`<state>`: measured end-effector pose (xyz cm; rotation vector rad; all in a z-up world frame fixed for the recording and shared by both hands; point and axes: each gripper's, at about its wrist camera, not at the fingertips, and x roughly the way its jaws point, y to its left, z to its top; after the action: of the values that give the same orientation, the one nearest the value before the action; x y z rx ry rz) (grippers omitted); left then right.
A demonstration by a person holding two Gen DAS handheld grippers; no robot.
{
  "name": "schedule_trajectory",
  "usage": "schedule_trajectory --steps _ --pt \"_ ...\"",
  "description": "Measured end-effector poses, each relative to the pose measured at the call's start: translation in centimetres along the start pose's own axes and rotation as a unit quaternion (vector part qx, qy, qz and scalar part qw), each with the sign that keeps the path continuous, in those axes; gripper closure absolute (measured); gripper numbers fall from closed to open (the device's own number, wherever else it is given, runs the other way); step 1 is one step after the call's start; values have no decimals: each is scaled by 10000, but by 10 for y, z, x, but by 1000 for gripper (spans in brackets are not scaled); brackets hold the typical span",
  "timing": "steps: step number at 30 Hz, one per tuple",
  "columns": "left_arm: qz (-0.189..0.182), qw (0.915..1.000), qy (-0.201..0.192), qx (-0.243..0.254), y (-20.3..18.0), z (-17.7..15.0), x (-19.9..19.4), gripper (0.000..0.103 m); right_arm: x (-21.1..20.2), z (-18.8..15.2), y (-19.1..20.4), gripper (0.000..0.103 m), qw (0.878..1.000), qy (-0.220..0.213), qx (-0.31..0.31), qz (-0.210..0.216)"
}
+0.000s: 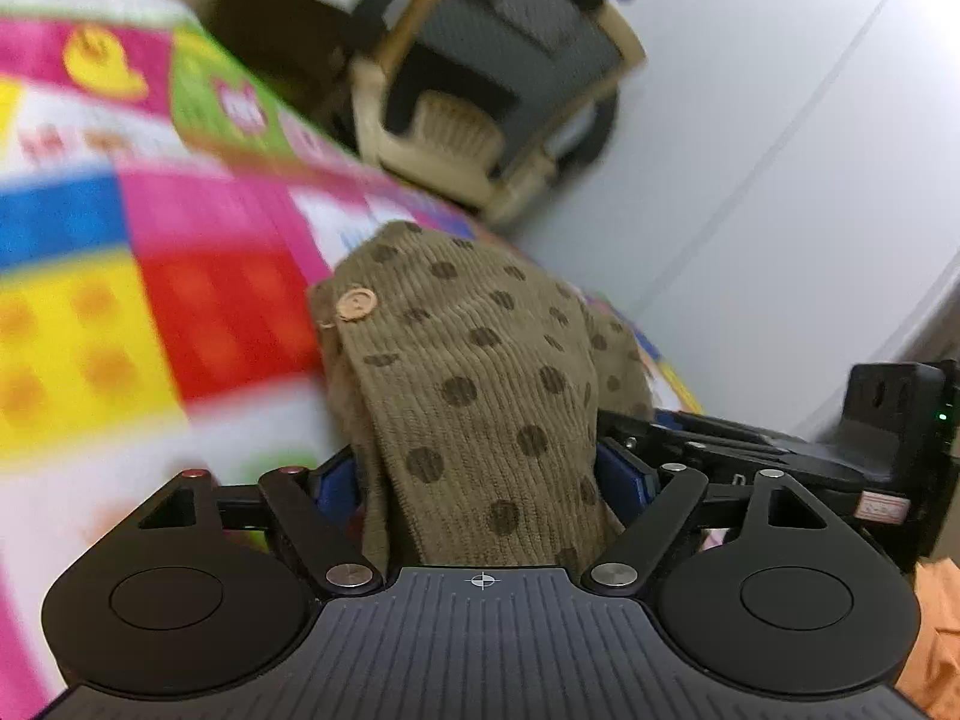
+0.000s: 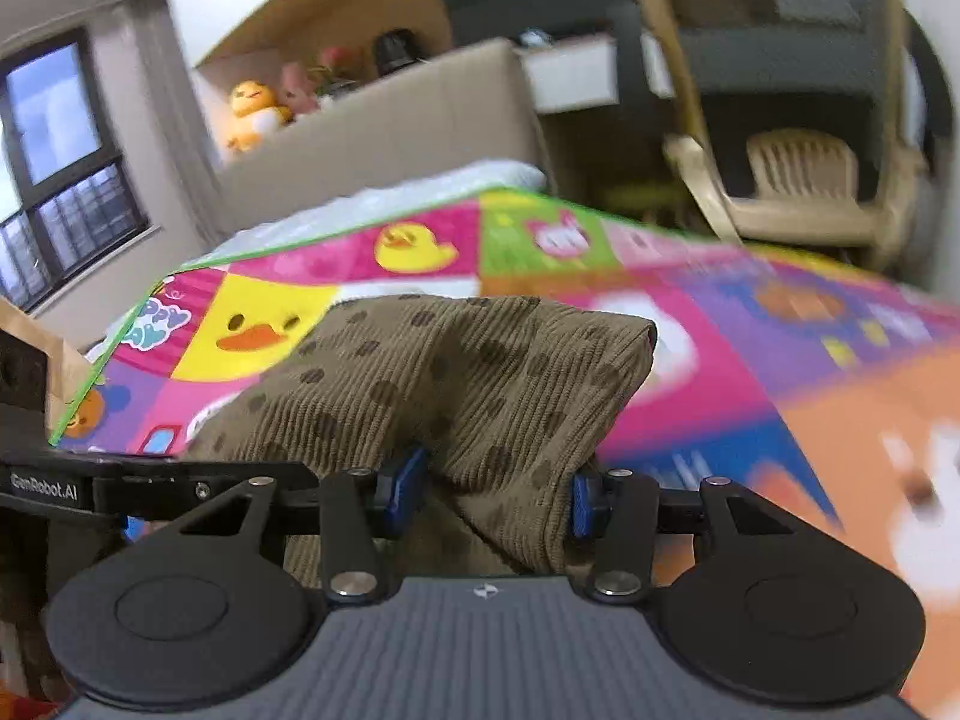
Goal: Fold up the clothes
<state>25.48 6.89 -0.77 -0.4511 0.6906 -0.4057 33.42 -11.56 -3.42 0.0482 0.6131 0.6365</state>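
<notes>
Play mat (image 2: pixel 420 246): bright squares w/ duck and animal prints, green edging, blurred at right. Beige plastic chair (image 2: pixel 798 168) beyond mat's far edge. Cardboard box (image 2: pixel 384 132) behind mat; yellow duck plush (image 2: pixel 252 114) just past box top. Window (image 2: pixel 54 168) at left, dark frame.

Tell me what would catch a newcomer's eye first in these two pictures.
First, the olive-brown dotted garment, bunched between the fingers of both grippers and filling the middle of each view. Next, the bright patchwork play mat under it, with a yellow duck square near its far edge. Behind stands a beige chair.
</notes>
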Motion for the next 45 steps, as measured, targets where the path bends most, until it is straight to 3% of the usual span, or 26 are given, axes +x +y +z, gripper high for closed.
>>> schedule_trajectory --steps 3,5,8,11,16,18,20,23,25,29,33,36,39,41,45 --pt "479 9982 -319 167 16 18 -9 20 30 4 4 52 9977 229 -329 -548" --pt "830 9960 -268 191 29 21 -10 20 36 -1 -3 36 9949 376 -296 -886" --pt "974 9945 -248 279 43 13 -20 9 20 -12 -15 31 9923 329 -253 -1167" --pt "850 9947 -402 412 43 13 -36 9 -7 -17 -8 31 9922 70 -506 -1137" --pt "342 9908 -1112 696 25 40 -54 8 -32 -22 33 31 9948 -187 -978 -211" --pt "-51 9904 -1191 696 18 52 -46 8 -22 -28 47 31 9941 82 -1079 30" --pt "-408 9936 -922 502 20 61 -22 7 -5 -38 57 30 9922 456 -1155 66" --pt "52 9994 -107 311 28 62 29 6 0 -48 59 28 9924 535 -1111 -13" --pt "149 9976 -161 664 19 59 33 6 -8 -48 57 28 9933 519 -1031 -6" --pt "298 9964 -328 721 5 53 3 5 -27 -51 54 18 9942 307 -1023 -82" --pt "651 9939 -589 668 7 21 -38 0 -32 -60 41 17 9971 348 -679 -43" --pt "903 9932 -298 675 8 -8 -48 0 -17 -70 44 17 9952 601 -748 -194" --pt "1343 9841 -141 1155 5 -31 -42 0 -10 -71 58 16 9919 593 -1055 -393" --pt "1545 9784 -112 1371 6 -38 -40 0 -4 -66 61 16 9915 589 -1082 -414" --pt "1645 9763 -102 1403 13 -36 -40 0 14 -58 67 16 9888 621 -1256 -505"
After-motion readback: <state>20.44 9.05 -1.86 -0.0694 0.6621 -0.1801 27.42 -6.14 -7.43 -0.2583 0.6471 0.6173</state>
